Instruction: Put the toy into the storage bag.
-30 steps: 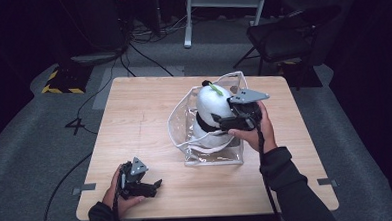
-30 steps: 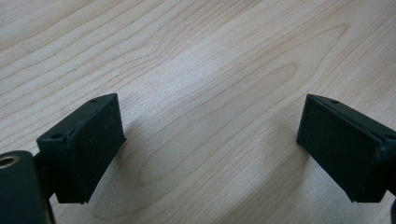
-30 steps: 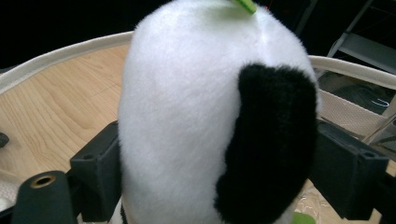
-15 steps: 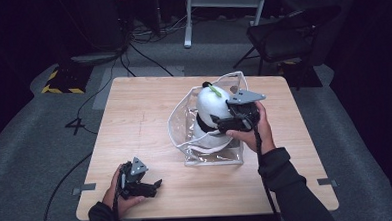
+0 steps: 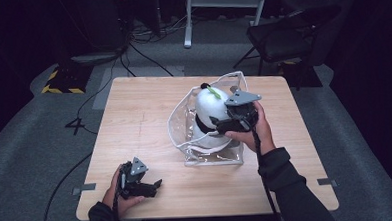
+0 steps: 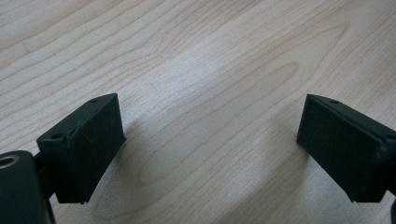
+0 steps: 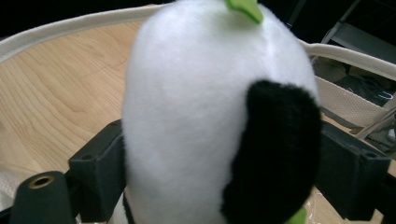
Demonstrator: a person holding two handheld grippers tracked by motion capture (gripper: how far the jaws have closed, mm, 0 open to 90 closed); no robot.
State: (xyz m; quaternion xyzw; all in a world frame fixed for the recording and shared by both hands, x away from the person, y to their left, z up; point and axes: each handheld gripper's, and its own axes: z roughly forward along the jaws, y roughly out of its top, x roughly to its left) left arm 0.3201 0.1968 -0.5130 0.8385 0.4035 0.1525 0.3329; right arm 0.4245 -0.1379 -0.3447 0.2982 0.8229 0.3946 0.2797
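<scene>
A white and black plush panda with a green leaf on top stands upright inside a clear plastic bag with white trim, at the table's middle right. My right gripper is shut on the plush's body, a pad pressing on either side. In the right gripper view the plush bulges between my right gripper's two fingers. Near the table's front left edge, my left gripper rests low over the wood. It is open with only bare wood between its pads.
The wooden table is bare to the left of the bag. A black chair and a white frame stand beyond the far edge. Cables lie on the grey floor.
My right gripper and the plush have shifted slightly down and to the left, deeper into the bag. The left gripper has stayed in place.
</scene>
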